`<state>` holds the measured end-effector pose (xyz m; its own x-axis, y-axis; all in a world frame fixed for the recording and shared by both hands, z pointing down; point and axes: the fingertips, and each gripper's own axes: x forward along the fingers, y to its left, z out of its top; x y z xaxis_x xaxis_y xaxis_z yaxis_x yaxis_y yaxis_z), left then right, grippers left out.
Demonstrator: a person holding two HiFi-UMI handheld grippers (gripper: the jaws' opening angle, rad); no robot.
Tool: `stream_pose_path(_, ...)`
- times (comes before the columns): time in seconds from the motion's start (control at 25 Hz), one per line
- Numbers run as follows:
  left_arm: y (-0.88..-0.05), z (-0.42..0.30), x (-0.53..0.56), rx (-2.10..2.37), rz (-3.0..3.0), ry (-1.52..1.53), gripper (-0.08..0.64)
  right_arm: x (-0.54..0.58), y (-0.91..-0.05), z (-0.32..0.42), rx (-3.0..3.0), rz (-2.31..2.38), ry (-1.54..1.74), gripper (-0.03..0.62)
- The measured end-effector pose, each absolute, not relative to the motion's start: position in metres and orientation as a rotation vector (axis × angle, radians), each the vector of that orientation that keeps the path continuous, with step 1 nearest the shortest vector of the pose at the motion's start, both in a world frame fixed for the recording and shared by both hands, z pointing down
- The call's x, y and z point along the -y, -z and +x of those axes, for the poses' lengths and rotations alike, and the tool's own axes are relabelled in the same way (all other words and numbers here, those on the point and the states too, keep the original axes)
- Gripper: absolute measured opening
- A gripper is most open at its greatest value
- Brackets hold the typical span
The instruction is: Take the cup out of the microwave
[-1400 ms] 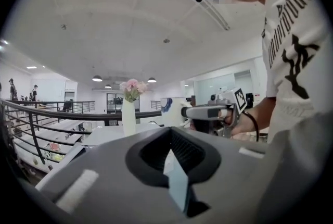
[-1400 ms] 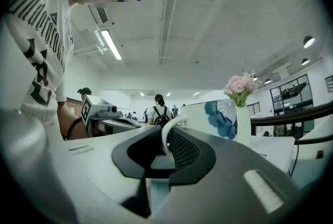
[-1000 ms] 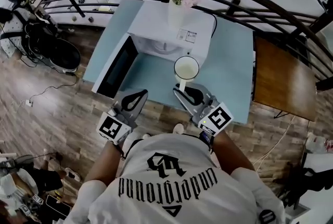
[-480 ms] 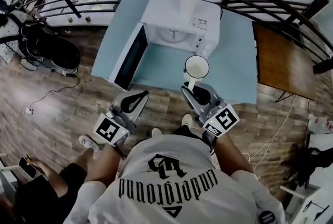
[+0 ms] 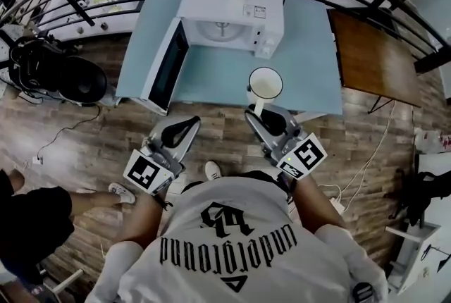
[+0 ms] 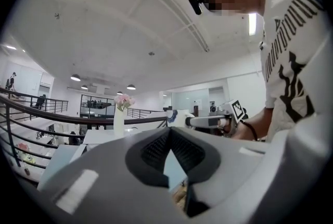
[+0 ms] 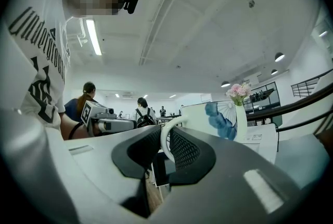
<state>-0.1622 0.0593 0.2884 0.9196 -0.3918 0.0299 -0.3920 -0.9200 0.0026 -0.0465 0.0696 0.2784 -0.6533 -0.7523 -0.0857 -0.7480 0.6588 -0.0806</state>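
The left gripper [image 5: 189, 125] hangs empty, jaws together. The right gripper [image 5: 257, 111] is clamped on the handle of the white mug [image 5: 266, 82], carried level over the near part of the blue table [image 5: 313, 72]. The mug has drawn back with the person and is now well clear of the microwave [image 5: 229, 9], whose door [image 5: 163, 65] stands open. Removal looks done; probably only setting down remains.

Dim, muted and low in contrast from the head, darkening toward the corners. Bright and washed pale in both gripper views, lit from overhead by a ceiling strip [image 7: 93, 35] and round lamps [image 6: 75, 77], with mild glare there. Heavy fisheye bending, black rims, nearest foreground blurred.
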Motion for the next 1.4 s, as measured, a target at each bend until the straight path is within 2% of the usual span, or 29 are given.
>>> stream_pose_path(0.4, -0.284, -0.105, -0.101, 0.697, 3.074, -0.028, 0.049, -0.118, -0.275, 0.018, -2.782, -1.192, 0.041, 0.054)
stream_pose_path(0.84, -0.272, -0.048, -0.193, 0.808, 3.111, 0.01, 0.051, -0.214, -0.283, 0.083, -2.826, -1.127, 0.073, 0.054)
stream_pose_path(1.4, -0.279, -0.017, -0.276, 0.868, 3.032, -0.014, 0.051, -0.302, -0.295, 0.106, -2.866, -1.037, 0.114, 0.054)
